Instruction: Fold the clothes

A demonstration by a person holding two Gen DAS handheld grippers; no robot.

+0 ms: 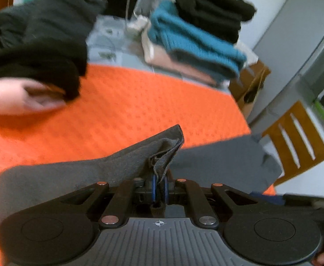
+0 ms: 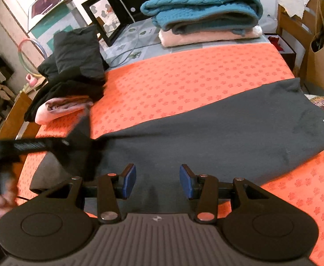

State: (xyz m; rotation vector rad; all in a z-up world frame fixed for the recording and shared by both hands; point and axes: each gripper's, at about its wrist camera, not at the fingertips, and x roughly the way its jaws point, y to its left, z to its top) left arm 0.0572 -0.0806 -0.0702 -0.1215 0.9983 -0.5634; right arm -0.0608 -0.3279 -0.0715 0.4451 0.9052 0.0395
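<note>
Two grippers: your left gripper [image 1: 159,190] is clenched on a bunched edge of the grey garment [image 2: 217,133]; your right gripper [image 2: 158,181] hangs released above its near hem.
Garment: lower centre of the frame, on the orange cloth [image 2: 184,77].
Long axis: lower left to right edge.
Nearer hand: left, already on the fabric.

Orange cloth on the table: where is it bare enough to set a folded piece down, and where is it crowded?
Bare: the middle of the orange cloth, between the grey garment in front and the teal-and-pink folded stack behind. Crowded: the left edge, under the dark clothes pile, and the near edge, covered by the garment.
</note>
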